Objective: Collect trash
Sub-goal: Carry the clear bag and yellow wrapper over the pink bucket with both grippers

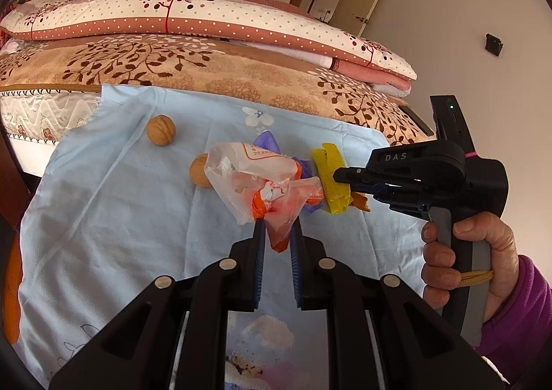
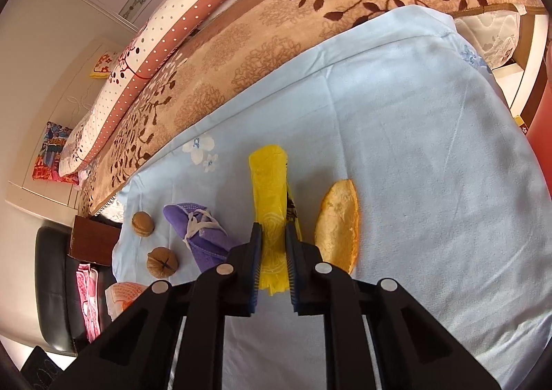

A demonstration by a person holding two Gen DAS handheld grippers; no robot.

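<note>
My left gripper (image 1: 277,227) is shut on a crumpled white and orange plastic bag (image 1: 255,179), which hangs up over the light blue cloth (image 1: 120,217). Just right of the bag, my right gripper (image 1: 339,176) comes in from the side, held by a hand in a purple sleeve. In the right wrist view, this right gripper (image 2: 274,234) is shut on a yellow folded wrapper (image 2: 269,183) that lies on the cloth. An orange peel (image 2: 338,227) lies right beside the wrapper. The bag's edge (image 2: 120,293) shows at the lower left.
Two walnuts (image 2: 142,223) (image 2: 162,262) and a small purple shoe (image 2: 200,227) lie on the cloth left of the wrapper. Behind the cloth are a leaf-patterned blanket (image 1: 207,69) and folded quilts (image 1: 172,17). A dark chair (image 2: 55,286) stands beside the bed.
</note>
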